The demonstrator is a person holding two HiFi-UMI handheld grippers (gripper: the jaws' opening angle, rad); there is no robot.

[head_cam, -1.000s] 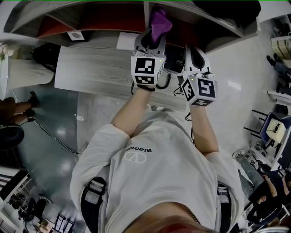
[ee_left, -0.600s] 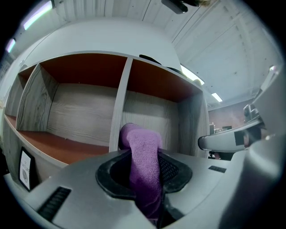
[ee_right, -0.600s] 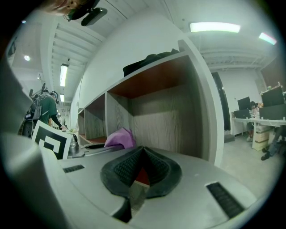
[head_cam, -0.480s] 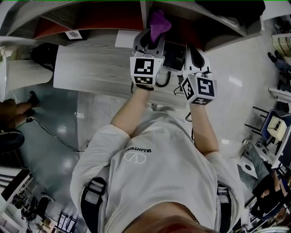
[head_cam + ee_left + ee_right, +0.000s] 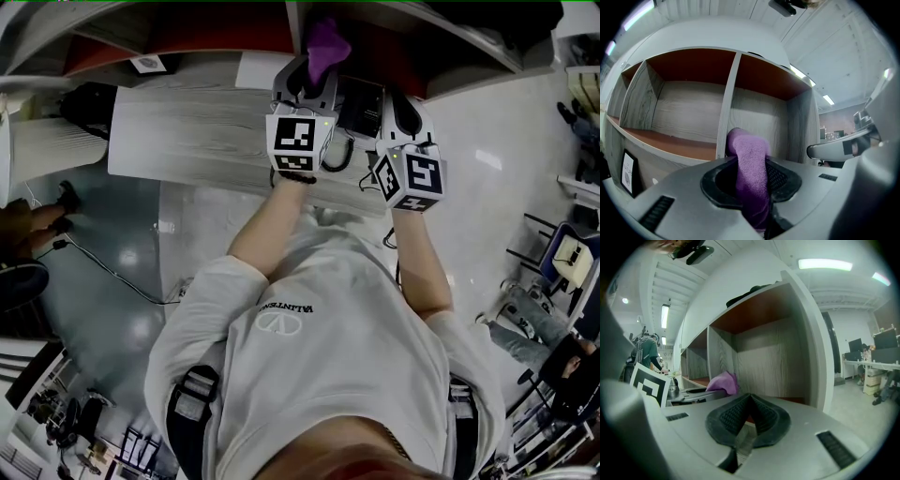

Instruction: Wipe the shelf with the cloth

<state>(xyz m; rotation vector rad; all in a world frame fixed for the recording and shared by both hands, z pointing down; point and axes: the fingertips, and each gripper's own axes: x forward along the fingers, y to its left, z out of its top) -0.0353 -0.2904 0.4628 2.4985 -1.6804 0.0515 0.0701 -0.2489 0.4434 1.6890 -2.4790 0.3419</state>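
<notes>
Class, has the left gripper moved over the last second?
Yes, slightly. Measured against the white paper on the desk, the left gripper, shut on the purple cloth, has drawn back a little toward the person.

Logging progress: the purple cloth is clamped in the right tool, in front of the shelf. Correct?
No: the purple cloth is clamped in the left tool, in front of the shelf; the left gripper view shows it. The right tool is shut, empty.

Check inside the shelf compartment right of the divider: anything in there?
Left gripper view: only bare wood-grain back and side walls show in that shelf compartment. The purple cloth, clamped in the left tool, hides its floor there.
</notes>
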